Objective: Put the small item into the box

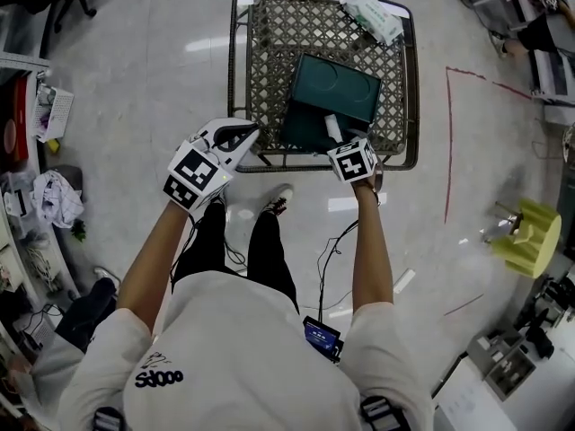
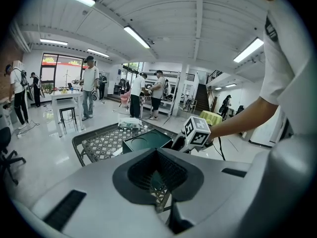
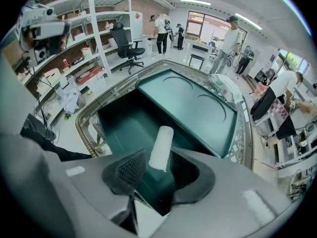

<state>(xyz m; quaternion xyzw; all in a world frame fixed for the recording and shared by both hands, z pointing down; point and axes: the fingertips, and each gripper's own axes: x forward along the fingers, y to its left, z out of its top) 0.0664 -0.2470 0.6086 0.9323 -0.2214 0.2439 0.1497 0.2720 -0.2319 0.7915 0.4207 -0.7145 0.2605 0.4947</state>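
Observation:
A dark green box (image 1: pixel 303 129) stands open on a lattice table (image 1: pixel 269 34), its lid (image 1: pixel 340 88) tipped back behind it. In the right gripper view the box's hollow (image 3: pixel 121 120) lies straight below my right gripper (image 3: pixel 158 166), and the lid (image 3: pixel 193 103) lies beyond. A small white cylinder (image 3: pixel 161 148) stands between the right jaws, close to the right-hand pad with a gap to the left-hand one; the jaws are open. The same cylinder (image 1: pixel 332 127) shows above the box in the head view. My left gripper (image 1: pixel 244 138) hovers at the table's near left edge, shut and empty.
A white tissue pack (image 1: pixel 373 14) lies on the table's far right corner. A yellow stool (image 1: pixel 530 236) stands on the floor to the right, past a red tape line (image 1: pixel 448 142). Several people stand at the far side of the room in the left gripper view.

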